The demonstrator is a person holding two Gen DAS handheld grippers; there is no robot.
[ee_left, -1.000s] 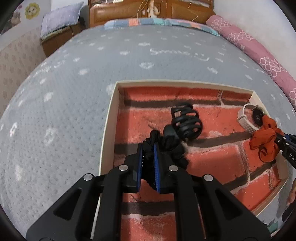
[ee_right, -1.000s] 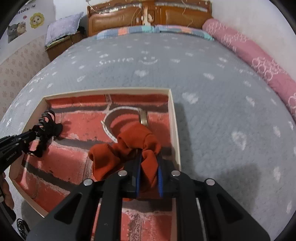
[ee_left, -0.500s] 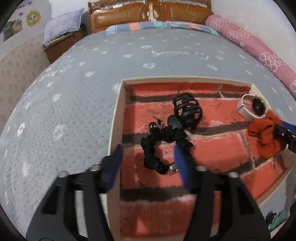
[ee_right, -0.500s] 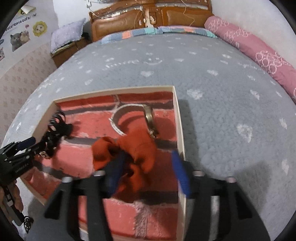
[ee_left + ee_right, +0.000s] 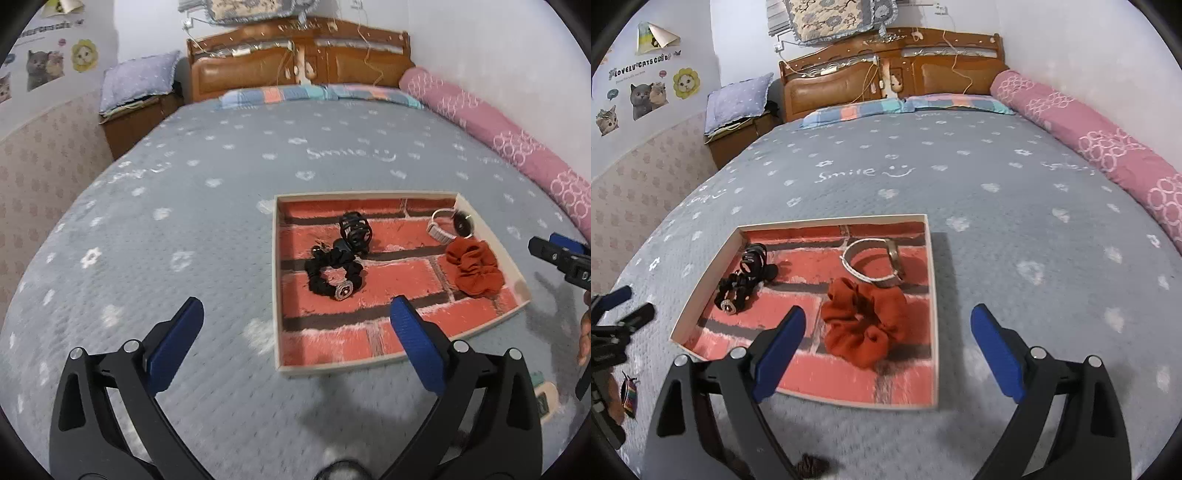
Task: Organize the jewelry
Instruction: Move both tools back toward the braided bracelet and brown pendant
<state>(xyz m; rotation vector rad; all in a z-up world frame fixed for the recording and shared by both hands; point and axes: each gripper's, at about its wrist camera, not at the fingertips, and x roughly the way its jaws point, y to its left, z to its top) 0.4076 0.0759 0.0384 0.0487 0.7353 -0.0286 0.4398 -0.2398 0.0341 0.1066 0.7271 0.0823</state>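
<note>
Inside shallow brick-patterned tray (image 5: 275,266) on grey bedspread (image 5: 184,206): black scrunchie (image 5: 334,275) touching black claw clip (image 5: 355,229), watch (image 5: 452,225) just beside rust scrunchie (image 5: 474,267). Left gripper (image 5: 295,341) fingers spread wide, holding nothing. Right gripper (image 5: 888,349) likewise wide apart, empty.
</note>
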